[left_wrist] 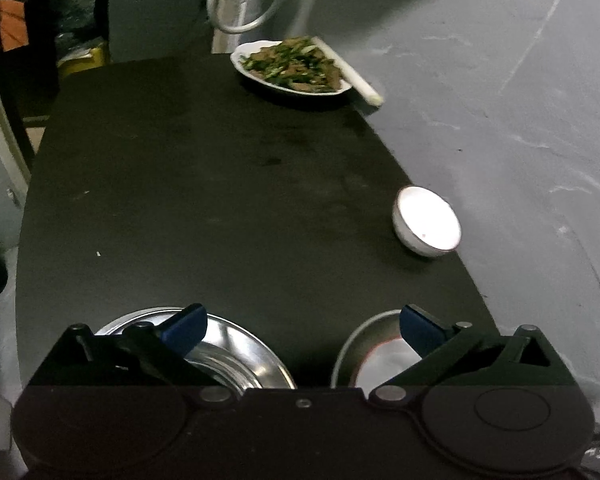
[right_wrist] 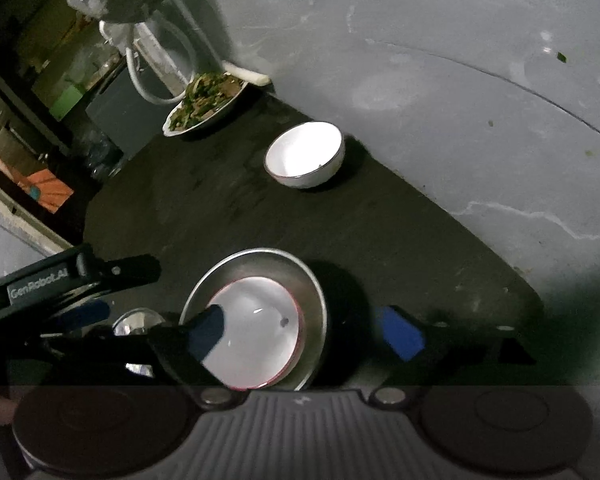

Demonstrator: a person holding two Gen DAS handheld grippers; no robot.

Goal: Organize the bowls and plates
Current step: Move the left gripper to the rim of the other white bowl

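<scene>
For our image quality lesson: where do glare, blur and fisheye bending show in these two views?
Left wrist view: the white bowl blows out to featureless white, the plate of food is motion-smeared, and the dark table bulges outward. Right wrist view: glare washes out the bowl in the steel dish, and the lower corners fall into darkness.

Beneath your right claw (right_wrist: 304, 330) a steel plate (right_wrist: 256, 318) lies flat on the bench, a white red-rimmed bowl (right_wrist: 256, 330) upright inside it. Ahead stands an empty white bowl (right_wrist: 305, 155), upright. Farthest ahead lies a white plate of greens (right_wrist: 204, 104). A shiny steel dish (left_wrist: 228, 350) lies under your left claw (left_wrist: 302, 330).
</scene>
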